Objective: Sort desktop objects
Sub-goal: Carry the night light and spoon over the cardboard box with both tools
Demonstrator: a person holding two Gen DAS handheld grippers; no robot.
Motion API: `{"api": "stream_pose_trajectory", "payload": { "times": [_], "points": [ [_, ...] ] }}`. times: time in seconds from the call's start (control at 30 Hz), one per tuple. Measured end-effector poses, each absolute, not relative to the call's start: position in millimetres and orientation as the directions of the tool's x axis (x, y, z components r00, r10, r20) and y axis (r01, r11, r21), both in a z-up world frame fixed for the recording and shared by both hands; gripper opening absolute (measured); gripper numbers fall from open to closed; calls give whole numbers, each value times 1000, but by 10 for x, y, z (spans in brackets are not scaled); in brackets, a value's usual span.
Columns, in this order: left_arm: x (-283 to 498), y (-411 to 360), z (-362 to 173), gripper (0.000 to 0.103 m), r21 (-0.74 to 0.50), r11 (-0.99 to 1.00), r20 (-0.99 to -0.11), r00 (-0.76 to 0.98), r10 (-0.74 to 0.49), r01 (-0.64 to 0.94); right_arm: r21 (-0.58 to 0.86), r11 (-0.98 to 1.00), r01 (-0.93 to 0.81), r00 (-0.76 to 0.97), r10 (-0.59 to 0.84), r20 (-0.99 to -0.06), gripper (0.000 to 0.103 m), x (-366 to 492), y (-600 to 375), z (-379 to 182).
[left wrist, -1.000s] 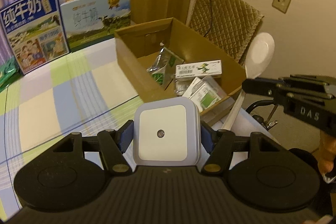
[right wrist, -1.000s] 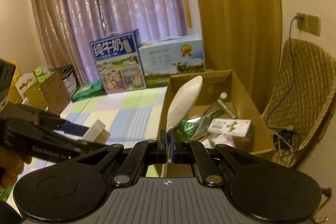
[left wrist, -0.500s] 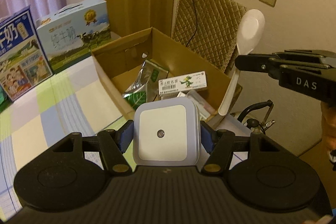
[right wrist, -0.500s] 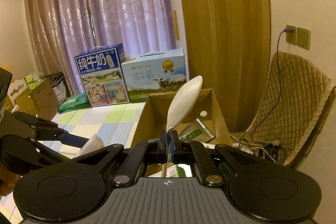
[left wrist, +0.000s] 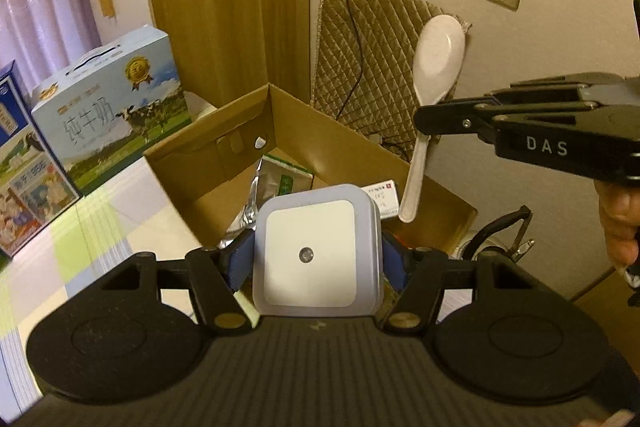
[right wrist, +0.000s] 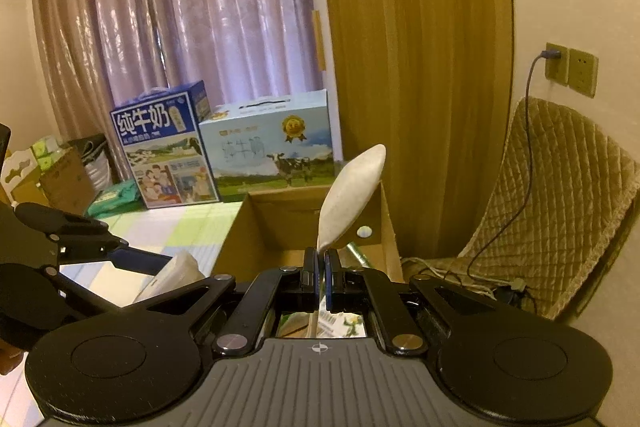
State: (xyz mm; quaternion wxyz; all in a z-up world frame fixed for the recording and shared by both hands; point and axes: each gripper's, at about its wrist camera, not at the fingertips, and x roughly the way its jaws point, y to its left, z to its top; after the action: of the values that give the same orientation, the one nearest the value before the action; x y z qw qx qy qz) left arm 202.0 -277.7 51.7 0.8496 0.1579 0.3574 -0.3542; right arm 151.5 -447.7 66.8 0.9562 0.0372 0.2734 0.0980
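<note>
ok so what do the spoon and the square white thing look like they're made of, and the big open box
The spoon: matte off-white plastic or melamine, faintly speckled, no metallic shine. The square white thing: smooth moulded plastic, pale shell around a whiter panel. The open box: plain brown corrugated cardboard, with raw cut edges and folded flaps.

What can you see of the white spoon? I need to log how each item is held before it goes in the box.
The white spoon looks like matte, faintly speckled plastic, with an oval bowl and a long flat handle. It stands nearly upright, bowl up, handle tip hanging free. The right hand-held gripper is shut on the handle partway down; nothing else touches it. It hangs above the far right part of the open cardboard box, with the quilted chair back behind it.
</note>
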Motion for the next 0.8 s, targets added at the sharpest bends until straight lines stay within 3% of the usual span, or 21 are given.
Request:
{"api": "stream_pose_trajectory", "payload": {
  "times": [0.23, 0.3, 0.8],
  "points": [
    [2244, -2968, 294, 61, 5, 703, -736, 479, -479, 711, 115, 981, -155, 824, 193, -533, 0, 1736, -4578, 545],
    [2280, -2984, 243, 69, 16, 712, -734, 492, -469, 702, 120, 982, -149, 822, 190, -537, 0, 1775, -4612, 517],
    [2302, -2632, 263, 69, 36, 756, -725, 538, -431, 654, 137, 977, -166, 795, 214, -567, 0, 1908, -4535, 360]
  ]
}}
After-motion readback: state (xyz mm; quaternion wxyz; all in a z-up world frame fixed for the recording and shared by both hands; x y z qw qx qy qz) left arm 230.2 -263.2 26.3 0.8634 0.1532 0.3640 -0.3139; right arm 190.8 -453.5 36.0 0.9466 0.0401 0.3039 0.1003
